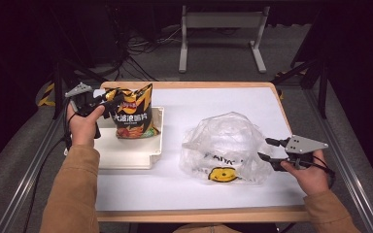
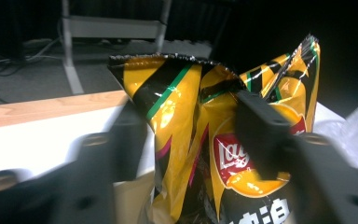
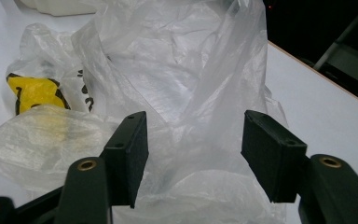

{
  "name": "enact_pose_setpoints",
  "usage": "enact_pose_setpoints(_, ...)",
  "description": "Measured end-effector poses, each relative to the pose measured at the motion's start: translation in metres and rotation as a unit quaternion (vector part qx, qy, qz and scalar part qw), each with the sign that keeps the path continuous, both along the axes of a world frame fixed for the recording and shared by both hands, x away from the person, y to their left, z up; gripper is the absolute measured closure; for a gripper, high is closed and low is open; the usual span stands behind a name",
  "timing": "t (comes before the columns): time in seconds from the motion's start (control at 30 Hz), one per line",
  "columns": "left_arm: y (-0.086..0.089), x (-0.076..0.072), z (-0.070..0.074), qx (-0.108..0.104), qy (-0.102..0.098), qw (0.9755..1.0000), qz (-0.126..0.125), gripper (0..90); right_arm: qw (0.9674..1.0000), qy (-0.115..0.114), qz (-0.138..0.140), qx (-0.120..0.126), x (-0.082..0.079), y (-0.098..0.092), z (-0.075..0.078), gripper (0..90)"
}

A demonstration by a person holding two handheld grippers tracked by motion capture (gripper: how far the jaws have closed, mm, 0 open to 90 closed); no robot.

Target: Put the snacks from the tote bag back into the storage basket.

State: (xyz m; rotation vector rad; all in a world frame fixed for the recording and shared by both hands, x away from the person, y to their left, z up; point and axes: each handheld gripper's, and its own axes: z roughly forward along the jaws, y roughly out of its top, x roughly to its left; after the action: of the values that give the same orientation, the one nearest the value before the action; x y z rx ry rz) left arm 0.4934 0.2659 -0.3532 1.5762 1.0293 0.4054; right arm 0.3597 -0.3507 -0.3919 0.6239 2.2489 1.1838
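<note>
A yellow-and-black chip bag (image 1: 135, 114) stands upright in a white tray (image 1: 126, 158) on the left of the table. My left gripper (image 1: 111, 101) is at the bag's top left corner. In the left gripper view, the chip bag's (image 2: 191, 130) crimped top lies between the jaws, which stand apart and open. A crumpled clear plastic bag (image 1: 223, 141) with a yellow smiley print (image 1: 222, 174) lies right of centre. My right gripper (image 1: 263, 148) is open at its right edge. In the right gripper view, the plastic bag (image 3: 168, 60) lies loose between the jaws of the right gripper (image 3: 196, 121).
The white tabletop (image 1: 213, 102) has a wooden rim. A grey metal stand (image 1: 218, 22) sits on the floor beyond the far edge, with cables around it. Metal rails run along both sides of the table.
</note>
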Motion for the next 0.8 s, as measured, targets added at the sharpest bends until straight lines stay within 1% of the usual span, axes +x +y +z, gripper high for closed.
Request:
enact_pose_setpoints(0.1, 0.001, -0.003, 0.003, 0.001, 0.0, 0.9999, 0.014, 24.0, 1.0, -0.001, 0.001, 0.002, 0.001, 0.0, 0.001, 40.9)
enact_pose_setpoints(0.17, 0.001, -0.005, 0.005, 0.0, 0.002, 0.9998, 0.02, 17.8, 1.0, -0.001, 0.004, 0.002, 0.002, 0.001, 0.001, 40.7)
enact_pose_setpoints(0.27, 0.004, -0.01, 0.008, 0.01, -0.002, 0.9994, 0.033, 11.8, 1.0, -0.001, 0.006, 0.003, 0.004, 0.003, 0.001, 40.4)
enact_pose_setpoints(0.3, 0.004, -0.01, 0.008, 0.01, -0.002, 0.9994, 0.033, 9.9, 1.0, -0.001, 0.006, 0.003, 0.004, 0.003, 0.001, 40.4)
enact_pose_setpoints(0.33, 0.006, -0.013, 0.01, 0.013, -0.002, 0.9992, 0.038, 9.9, 1.0, -0.002, 0.007, 0.003, 0.004, 0.003, 0.002, 40.1)
enact_pose_setpoints(0.4, 0.008, -0.018, 0.013, 0.018, -0.005, 0.999, 0.04, 8.4, 1.0, -0.002, 0.009, 0.004, 0.007, 0.005, 0.002, 39.3)
enact_pose_setpoints(0.47, 0.01, -0.023, 0.017, 0.016, -0.012, 0.9989, 0.043, 8.0, 0.9999, -0.004, 0.008, 0.005, 0.009, 0.006, 0.003, 37.9)
enact_pose_setpoints(0.53, 0.011, -0.027, 0.021, 0.011, -0.017, 0.9989, 0.043, 7.9, 1.0, -0.006, 0.005, 0.006, 0.01, 0.006, 0.003, 37.9)
enact_pose_setpoints(0.63, 0.011, -0.036, 0.026, 0.004, -0.023, 0.9989, 0.04, 7.3, 0.9998, -0.002, 0.006, 0.018, 0.013, 0.006, 0.005, 37.9)
enact_pose_setpoints(0.7, 0.01, -0.042, 0.03, 0.01, -0.026, 0.9989, 0.038, 7.3, 0.9998, -0.002, 0.007, 0.02, 0.015, 0.006, 0.006, 37.5)
enact_pose_setpoints(0.8, 0.006, -0.053, 0.037, 0.012, -0.039, 0.9988, 0.029, 7.1, 0.9995, -0.001, 0.01, 0.031, 0.017, 0.008, 0.009, 36.7)
